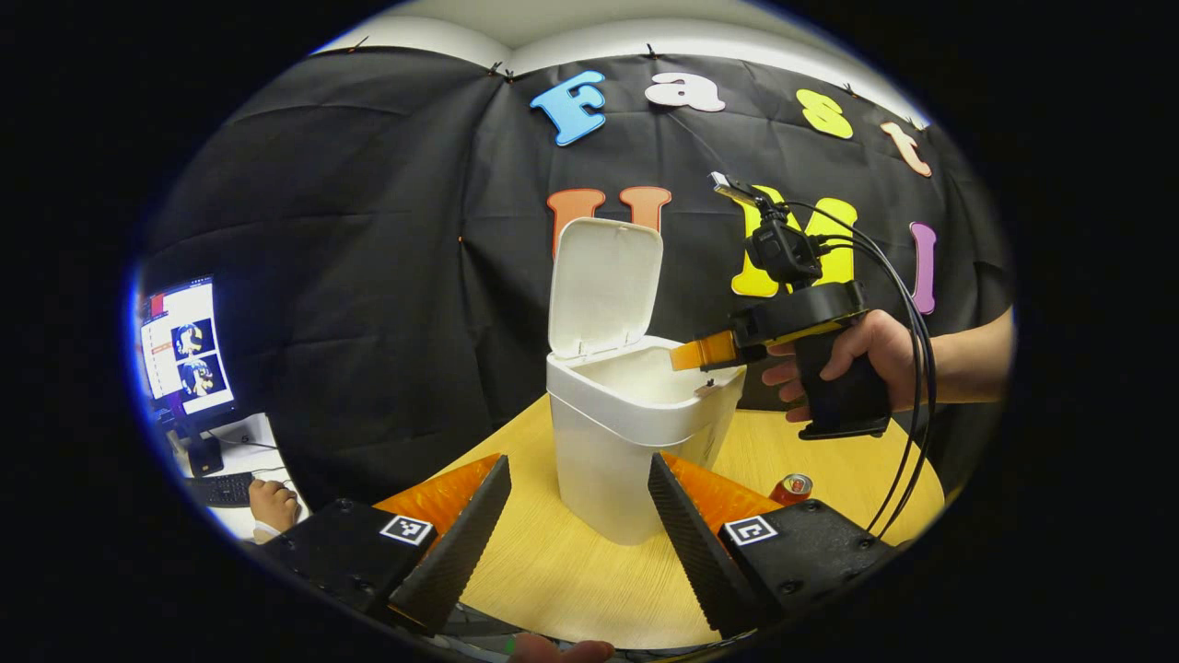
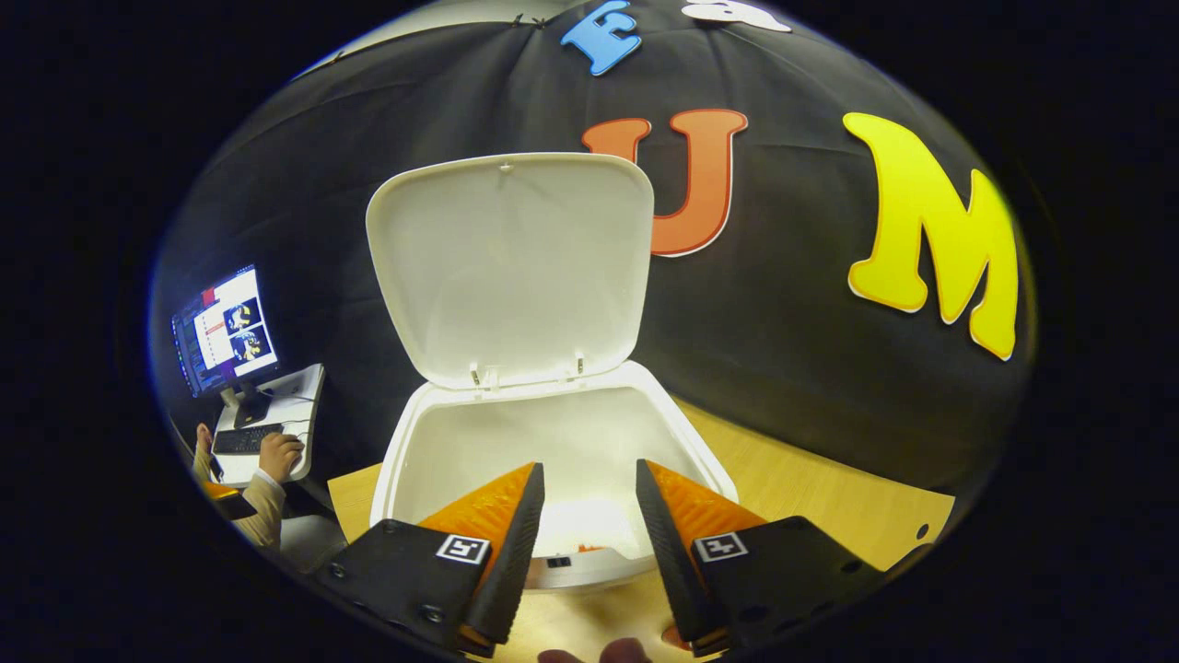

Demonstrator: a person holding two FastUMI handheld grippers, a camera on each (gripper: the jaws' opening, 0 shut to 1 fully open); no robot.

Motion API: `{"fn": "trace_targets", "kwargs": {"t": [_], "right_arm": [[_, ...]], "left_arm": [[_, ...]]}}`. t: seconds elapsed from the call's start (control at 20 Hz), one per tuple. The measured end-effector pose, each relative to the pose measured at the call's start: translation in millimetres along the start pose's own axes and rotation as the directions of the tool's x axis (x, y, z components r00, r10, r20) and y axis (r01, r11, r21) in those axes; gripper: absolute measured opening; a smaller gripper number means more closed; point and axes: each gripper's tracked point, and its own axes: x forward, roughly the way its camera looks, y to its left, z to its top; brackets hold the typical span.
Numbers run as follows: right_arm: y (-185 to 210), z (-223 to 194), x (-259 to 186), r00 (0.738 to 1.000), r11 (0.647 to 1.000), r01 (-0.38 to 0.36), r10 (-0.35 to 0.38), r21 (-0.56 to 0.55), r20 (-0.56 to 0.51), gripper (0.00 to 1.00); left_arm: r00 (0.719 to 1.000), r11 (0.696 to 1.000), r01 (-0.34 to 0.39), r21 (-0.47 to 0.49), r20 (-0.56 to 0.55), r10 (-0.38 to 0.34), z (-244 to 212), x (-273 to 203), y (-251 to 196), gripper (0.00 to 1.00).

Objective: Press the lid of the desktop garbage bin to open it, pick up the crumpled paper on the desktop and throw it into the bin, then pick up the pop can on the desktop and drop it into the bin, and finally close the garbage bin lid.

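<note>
The white garbage bin [image 1: 608, 433] stands on the round wooden table [image 1: 571, 571], its lid [image 1: 603, 285] swung upright at the back. My left gripper [image 1: 580, 502] is open, low over the table just in front of the bin, with nothing between its fingers. A hand holds my right gripper [image 1: 683, 355] over the bin's right rim, pointing into the mouth. In the right gripper view that gripper [image 2: 589, 493] is open and empty above the bin's white inside [image 2: 553, 442], facing the raised lid [image 2: 511, 267]. The pop can [image 1: 793, 487] stands on the table right of the bin.
A desk with a lit monitor [image 1: 184, 345] and a keyboard [image 1: 221, 488] sits far left beyond the table, where a person's hand [image 1: 274, 505] rests. Cables [image 1: 907, 414] hang from the right gripper. The black cloth wall stands close behind the bin.
</note>
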Motion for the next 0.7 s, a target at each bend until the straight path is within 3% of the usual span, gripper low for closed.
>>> {"fn": "trace_targets", "kwargs": {"t": [0.1, 0.2, 0.35, 0.7], "right_arm": [[-4.5, 7.1, -9.5, 1.000, 1.000, 0.009, -0.009, 0.019, 0.023, 0.71], [-4.7, 20.5, -40.6, 0.996, 0.999, -0.009, 0.005, 0.046, 0.087, 0.71], [-24.4, 30.9, -88.9, 0.984, 0.997, 0.020, -0.033, 0.074, 0.177, 0.72], [-127.9, -16.3, -205.1, 0.930, 0.958, 0.261, -0.282, 0.118, 0.237, 0.74]], "left_arm": [[1.000, 1.000, 0.013, 0.007, 0.010, -0.013, 2.4, -0.3, -4.9, 0.99], [0.998, 0.998, 0.064, 0.020, 0.021, -0.065, 4.5, -0.5, -22.7, 0.99], [0.991, 0.990, 0.130, 0.044, 0.016, -0.131, 1.8, 0.2, -47.9, 0.99], [0.932, 0.924, 0.361, 0.127, -0.012, -0.363, -18.4, 3.0, -137.0, 0.99]]}}
